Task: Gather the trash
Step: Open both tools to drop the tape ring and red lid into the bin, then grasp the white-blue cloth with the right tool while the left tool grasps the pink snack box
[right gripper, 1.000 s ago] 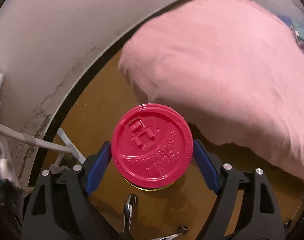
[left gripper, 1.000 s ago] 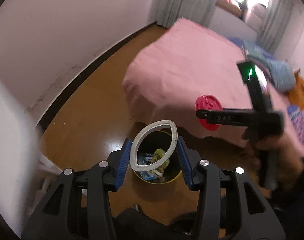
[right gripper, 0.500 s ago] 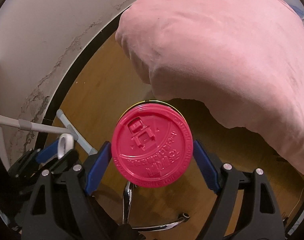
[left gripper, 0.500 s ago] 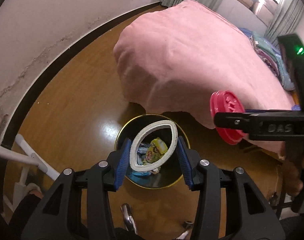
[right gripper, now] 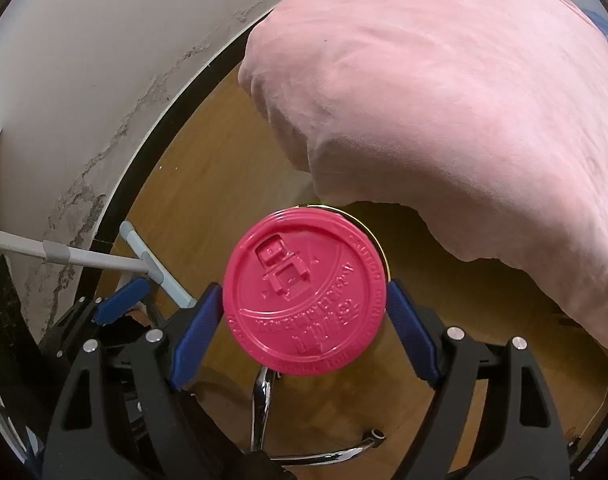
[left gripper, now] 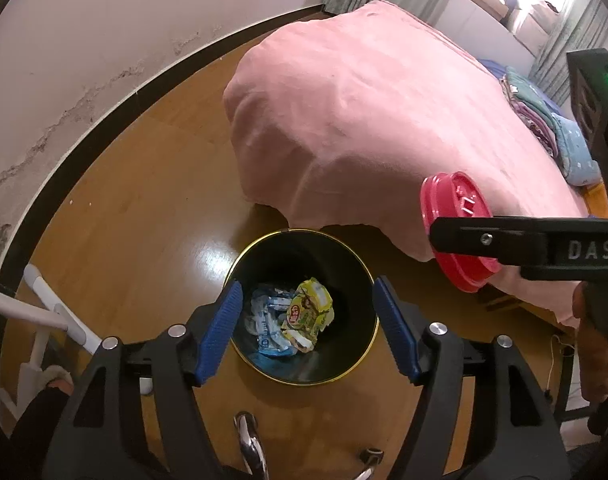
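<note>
A black trash bin with a gold rim (left gripper: 365, 272) stands on the wooden floor below my left gripper (left gripper: 305, 334), which is open and empty right above it. Crumpled wrappers (left gripper: 300, 318), yellow and blue-white, lie inside the bin. My right gripper (right gripper: 304, 314) is shut on a red plastic cup lid (right gripper: 304, 292). In the left wrist view the lid (left gripper: 457, 232) hangs to the right of the bin, held by the right gripper (left gripper: 487, 240). In the right wrist view the lid hides most of the bin; only a sliver of its gold rim (right gripper: 377, 246) shows.
A bed under a pink blanket (left gripper: 383, 120) overhangs just behind the bin. A white wall with a dark baseboard (left gripper: 104, 116) runs on the left. A white rack (left gripper: 52, 312) stands at the left, chrome chair legs (left gripper: 250, 446) below. Folded clothes (left gripper: 551, 132) lie on the bed.
The white ring that my left gripper held is gone from between its fingers, and the jaws now stand wide open above the bin. The red lid has come closer over the bin.
</note>
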`<state>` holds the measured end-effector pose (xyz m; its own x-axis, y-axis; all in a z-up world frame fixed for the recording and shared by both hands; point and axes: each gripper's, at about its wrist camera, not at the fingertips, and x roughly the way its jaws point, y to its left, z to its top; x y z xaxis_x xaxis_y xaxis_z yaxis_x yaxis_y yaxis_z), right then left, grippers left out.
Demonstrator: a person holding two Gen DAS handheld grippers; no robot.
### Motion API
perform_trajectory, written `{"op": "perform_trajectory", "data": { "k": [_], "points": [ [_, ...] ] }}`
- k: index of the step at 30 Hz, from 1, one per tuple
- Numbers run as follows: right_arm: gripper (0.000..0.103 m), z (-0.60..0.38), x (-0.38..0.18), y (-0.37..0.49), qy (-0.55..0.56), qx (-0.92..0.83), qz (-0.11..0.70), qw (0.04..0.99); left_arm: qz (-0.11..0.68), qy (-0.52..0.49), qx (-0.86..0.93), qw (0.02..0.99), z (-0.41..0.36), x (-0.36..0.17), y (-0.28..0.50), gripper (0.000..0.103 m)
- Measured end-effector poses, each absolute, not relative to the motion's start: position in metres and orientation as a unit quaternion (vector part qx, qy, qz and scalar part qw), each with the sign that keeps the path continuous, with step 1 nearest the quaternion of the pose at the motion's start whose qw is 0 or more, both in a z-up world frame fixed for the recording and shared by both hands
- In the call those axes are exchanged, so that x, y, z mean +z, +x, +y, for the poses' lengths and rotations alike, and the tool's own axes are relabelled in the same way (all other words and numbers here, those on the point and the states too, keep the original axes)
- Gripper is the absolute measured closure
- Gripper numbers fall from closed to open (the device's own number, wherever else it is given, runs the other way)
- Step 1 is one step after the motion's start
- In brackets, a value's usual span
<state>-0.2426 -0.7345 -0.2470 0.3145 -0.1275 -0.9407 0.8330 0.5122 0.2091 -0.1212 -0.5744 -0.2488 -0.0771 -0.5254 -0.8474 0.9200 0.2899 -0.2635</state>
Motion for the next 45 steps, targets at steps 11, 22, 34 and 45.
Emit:
{"op": "perform_trajectory", "data": {
  "k": [11,22,34,45],
  "points": [
    [0.022,-0.738,-0.246,-0.237,0.368,-0.337,0.477,0.724,0.446,0.207,-0.553,0.673,-0.548,-0.203,-0.120,0.022],
    [0.010,-0.723,-0.219,-0.222,0.321,-0.347,0.459,0.752,0.408,0.173,-0.554,0.705,-0.481,-0.100,-0.120,0.014],
    [0.010,-0.560,-0.072,-0.133,0.163,-0.217,0.369,0.889,0.392,0.101,-0.455,0.793,-0.282,0.004,-0.034,0.011],
    [0.010,-0.334,-0.006,0.056,0.054,0.081,0.382,0.919,0.373,0.039,-0.215,0.902,-0.065,0.033,0.088,0.011]
  ]
}}
